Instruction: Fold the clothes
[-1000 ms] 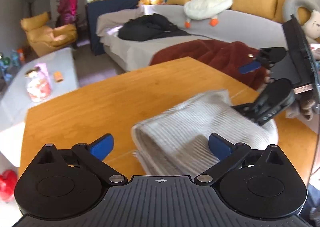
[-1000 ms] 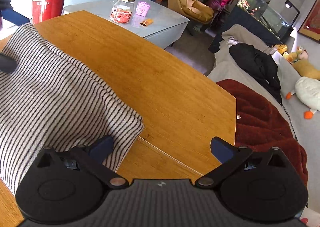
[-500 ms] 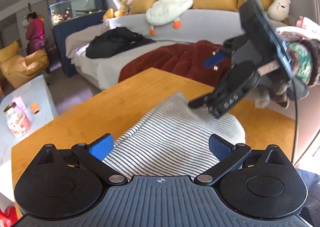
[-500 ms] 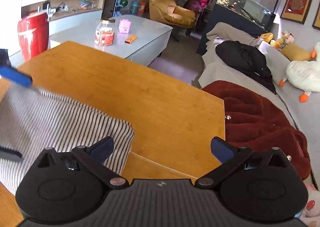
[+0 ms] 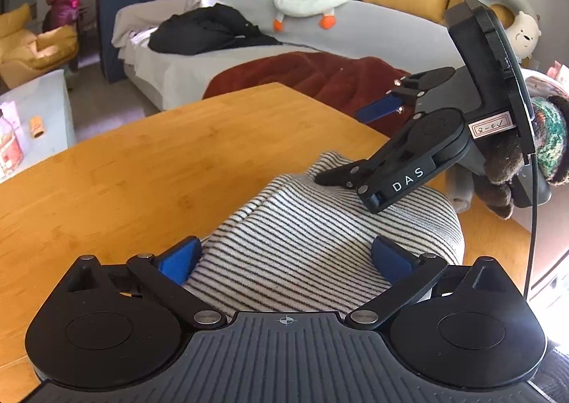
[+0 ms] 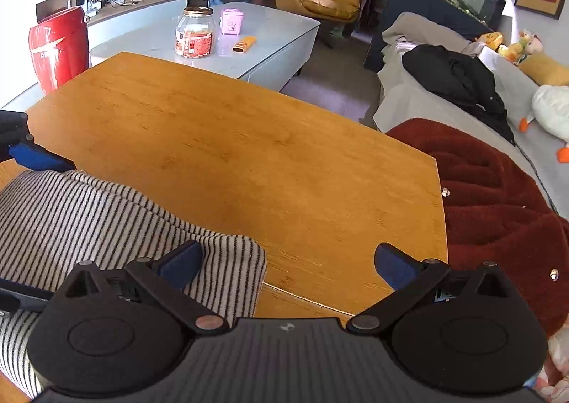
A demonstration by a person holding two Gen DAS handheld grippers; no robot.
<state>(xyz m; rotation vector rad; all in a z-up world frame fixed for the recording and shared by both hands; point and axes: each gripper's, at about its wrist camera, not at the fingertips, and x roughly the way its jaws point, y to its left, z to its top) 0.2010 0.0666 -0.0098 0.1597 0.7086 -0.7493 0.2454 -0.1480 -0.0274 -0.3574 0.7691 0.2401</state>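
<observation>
Both pairs of tongs, the left gripper (image 5: 284, 257) and the right gripper (image 6: 286, 262), hold blue-padded fingers spread wide over a folded white-and-black striped knit garment (image 5: 313, 236) lying at the 5 o'clock corner of an orange wooden table (image 6: 249, 139).

Folded garment (image 5: 320, 236) on table (image 5: 142, 171), sofa (image 5: 320, 26) behind
</observation>
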